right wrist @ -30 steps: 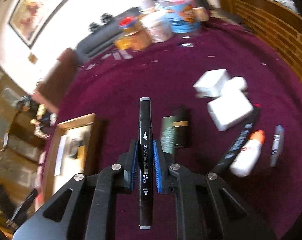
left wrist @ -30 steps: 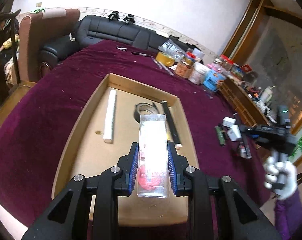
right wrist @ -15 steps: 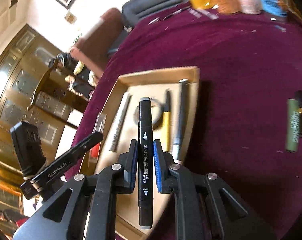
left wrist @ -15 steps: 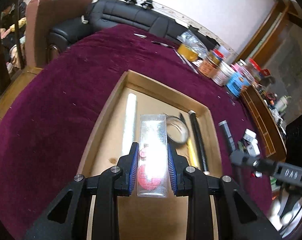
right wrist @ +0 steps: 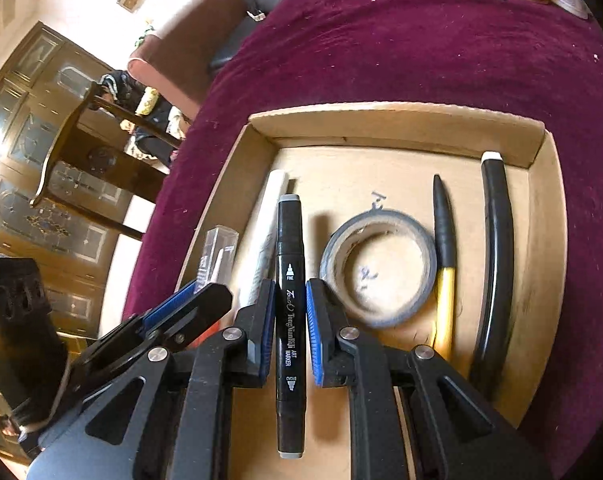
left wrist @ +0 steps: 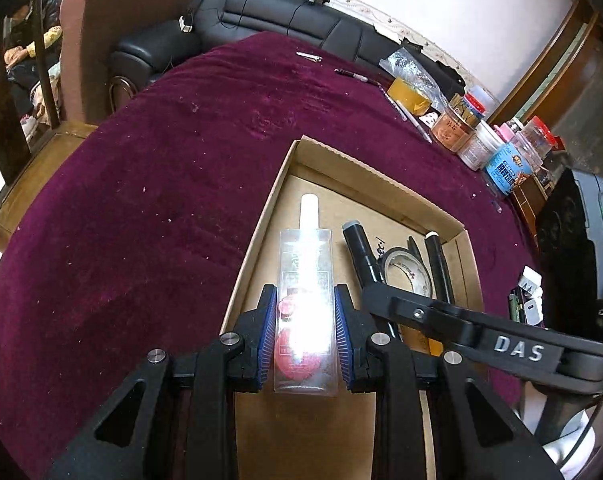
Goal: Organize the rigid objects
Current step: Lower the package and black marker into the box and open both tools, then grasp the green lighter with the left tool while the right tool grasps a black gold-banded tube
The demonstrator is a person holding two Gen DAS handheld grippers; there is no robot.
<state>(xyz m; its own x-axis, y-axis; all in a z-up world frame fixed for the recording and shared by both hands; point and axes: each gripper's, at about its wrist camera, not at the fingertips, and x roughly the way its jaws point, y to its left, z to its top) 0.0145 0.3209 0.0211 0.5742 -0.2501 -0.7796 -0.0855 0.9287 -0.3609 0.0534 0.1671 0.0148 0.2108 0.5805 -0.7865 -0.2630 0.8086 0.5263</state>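
Observation:
My left gripper (left wrist: 304, 332) is shut on a clear plastic case (left wrist: 305, 312) with red contents, held over the left part of the cardboard tray (left wrist: 269, 204). My right gripper (right wrist: 289, 328) is shut on a black art marker (right wrist: 289, 300), held low over the same tray (right wrist: 397, 120). In the tray lie a white stick (right wrist: 267, 220), a grey tape roll (right wrist: 377, 268), a black and yellow pen (right wrist: 443, 256) and a long black stick (right wrist: 497, 248). The right gripper with its marker (left wrist: 361, 252) also shows in the left wrist view. The left gripper's fingers (right wrist: 189, 312) show in the right wrist view.
The tray sits on a maroon tablecloth (left wrist: 141, 200). Jars and tubs (left wrist: 481, 136) stand along the far right of the table. White adapters (left wrist: 529, 292) lie right of the tray. A black sofa (left wrist: 261, 28) and a brown armchair (left wrist: 113, 36) stand behind the table.
My right gripper has swung left from the loose items and come down over the tray with the marker. My left gripper has shifted slightly over the tray's left side, still holding the case.

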